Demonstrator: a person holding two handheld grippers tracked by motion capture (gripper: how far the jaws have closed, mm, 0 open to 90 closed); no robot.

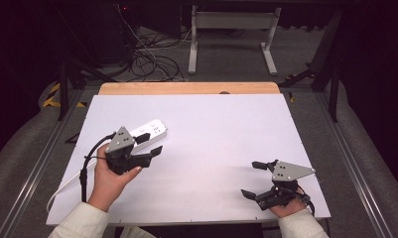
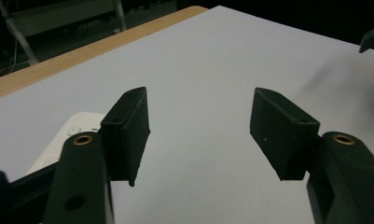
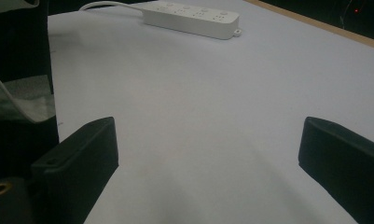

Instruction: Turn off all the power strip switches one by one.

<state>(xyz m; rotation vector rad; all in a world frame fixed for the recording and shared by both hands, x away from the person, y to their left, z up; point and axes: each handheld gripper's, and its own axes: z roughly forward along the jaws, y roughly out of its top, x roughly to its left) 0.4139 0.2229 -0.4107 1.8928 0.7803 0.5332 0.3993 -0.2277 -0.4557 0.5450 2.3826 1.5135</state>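
The white power strip (image 1: 150,130) lies on the white table (image 1: 211,163), just beyond the left gripper (image 1: 149,145), whose jaws stand apart, empty. The right gripper (image 1: 254,179) gapes too. Its markings look too small to read.

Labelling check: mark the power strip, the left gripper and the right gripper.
power strip (image 3: 189,17): right gripper view, top face of its white body.
left gripper (image 1: 150,143): high view, gap between its open jaws.
right gripper (image 1: 255,179): high view, gap between its open jaws.
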